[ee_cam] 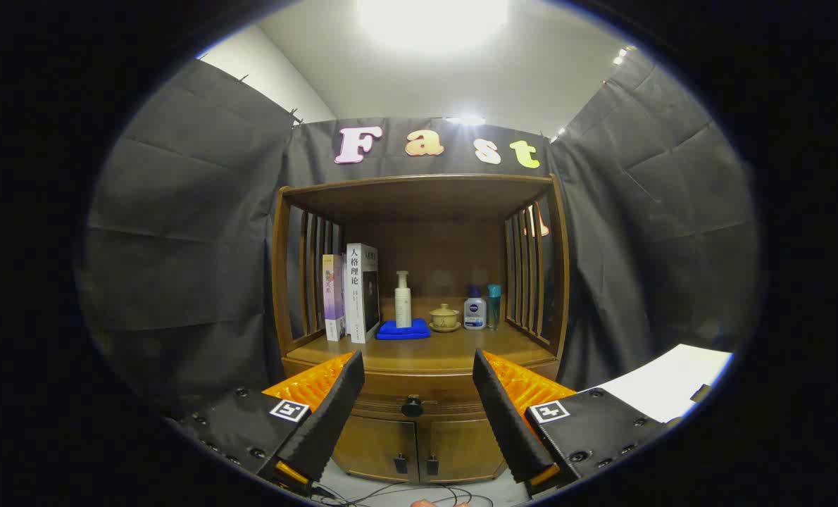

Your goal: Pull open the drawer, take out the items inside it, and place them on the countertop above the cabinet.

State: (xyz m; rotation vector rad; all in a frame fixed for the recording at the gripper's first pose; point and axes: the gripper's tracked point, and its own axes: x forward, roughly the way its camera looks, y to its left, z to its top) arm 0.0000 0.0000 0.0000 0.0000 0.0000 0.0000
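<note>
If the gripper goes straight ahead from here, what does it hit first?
Probably the drawer knob, centred between the open gripper fingers on the shut drawer. It looks some way off; depth is unclear.

Two books upright at the surface's left end, against the slatted side. Blue cloth beside them, mid-surface, with a pale pump bottle standing on it. Small lidded cup on a saucer just right of the cloth. White bottle and teal bottle side by side near the right slats. Cables on the floor below.

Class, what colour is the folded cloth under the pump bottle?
Blue cloth, seen in the gripper view; the gripper is open.
</note>
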